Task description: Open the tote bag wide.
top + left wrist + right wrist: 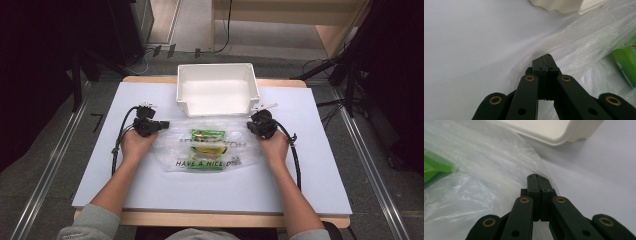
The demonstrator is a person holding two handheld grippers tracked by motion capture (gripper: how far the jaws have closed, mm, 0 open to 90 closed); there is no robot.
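Both pairs of jaws are pressed together on the edges of one clear plastic bag: the left gripper pinches its left edge, the right gripper its right. The bag lies mid-table, holding green packets. Just beyond it stands one empty white bin on the white table.

One camera hangs high over the person's side, looking forward and down across the whole desk. The other two ride low on each gripper, skimming the surface at close range. All three catch the clear plastic bag and white bin.
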